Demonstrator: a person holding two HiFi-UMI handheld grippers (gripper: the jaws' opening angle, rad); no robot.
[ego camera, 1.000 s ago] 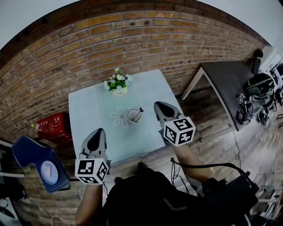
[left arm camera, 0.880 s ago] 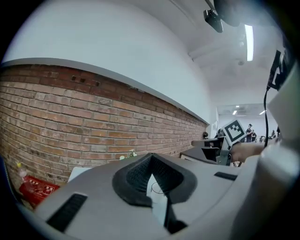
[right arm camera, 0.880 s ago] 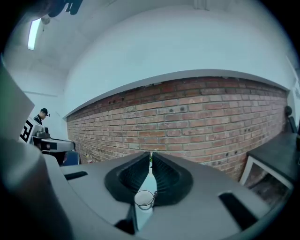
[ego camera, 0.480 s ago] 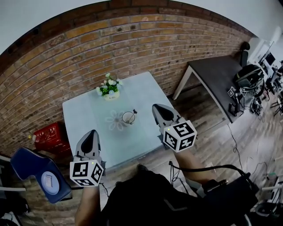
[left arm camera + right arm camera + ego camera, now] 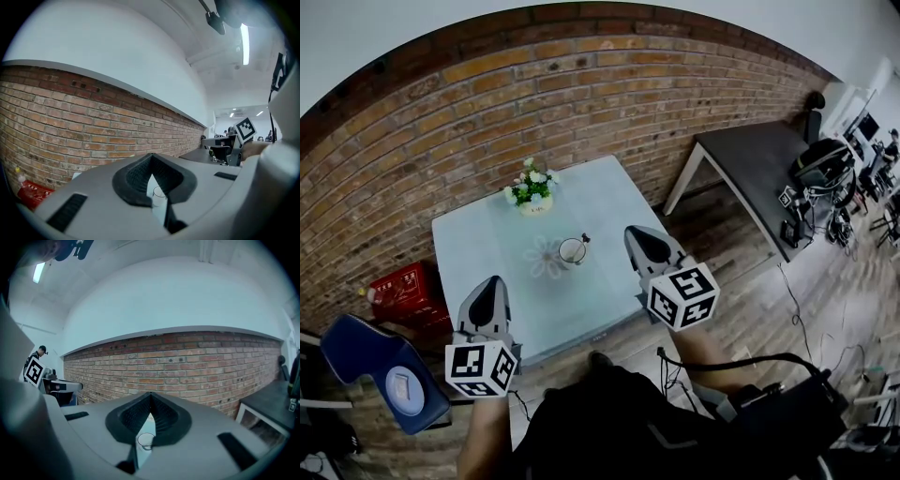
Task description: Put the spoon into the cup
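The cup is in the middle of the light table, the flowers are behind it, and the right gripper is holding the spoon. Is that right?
Not quite. The right gripper holds nothing: the right gripper view shows its jaws shut and empty. The spoon seems to stand in the cup. The cup is mid-table, with the flowers behind it.

A square, pale blue table [image 5: 478,253] is seen set close against a brick wall. A small pot of white flowers [image 5: 530,192] is placed near its far left corner. A clear cup [image 5: 572,249] is stood about the middle, just beside a pale flower-shaped mat [image 5: 546,258].
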